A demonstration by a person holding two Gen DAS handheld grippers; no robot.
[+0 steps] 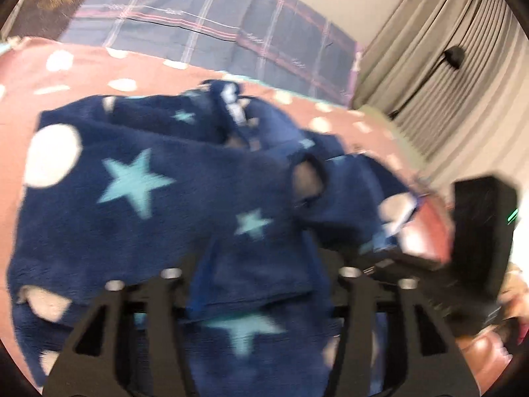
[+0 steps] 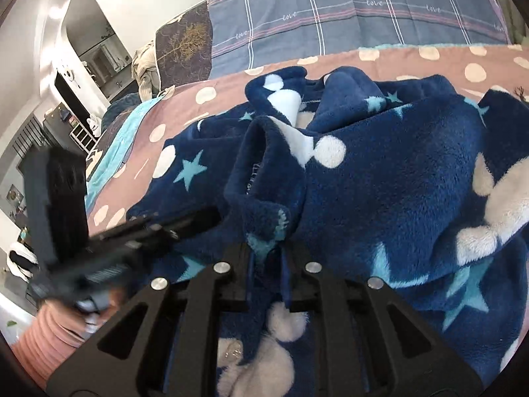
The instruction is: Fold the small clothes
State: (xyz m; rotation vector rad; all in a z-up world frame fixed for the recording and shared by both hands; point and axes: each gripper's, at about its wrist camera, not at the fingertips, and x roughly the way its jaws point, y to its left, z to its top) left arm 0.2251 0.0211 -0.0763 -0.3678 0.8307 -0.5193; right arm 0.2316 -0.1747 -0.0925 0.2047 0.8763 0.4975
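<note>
A small navy fleece garment (image 1: 172, 205) with light blue stars and white dots lies rumpled on a pink dotted blanket (image 1: 139, 69). It also fills the right wrist view (image 2: 380, 182). My left gripper (image 1: 261, 274) stands open with garment cloth lying between its fingers. My right gripper (image 2: 266, 258) is shut on a fold of the garment near a cuff or collar opening (image 2: 264, 172). The left gripper's black body (image 2: 59, 215) shows blurred at the left of the right wrist view; the right gripper's body (image 1: 482, 231) shows at the right of the left wrist view.
A grey-blue plaid bed cover (image 2: 347, 10) lies behind the blanket, with a dark tree-print pillow (image 2: 185, 46). Grey curtains (image 1: 446, 66) hang to the right. A doorway and shelves (image 2: 89, 53) are at far left. My pink sleeve (image 2: 43, 337) is below.
</note>
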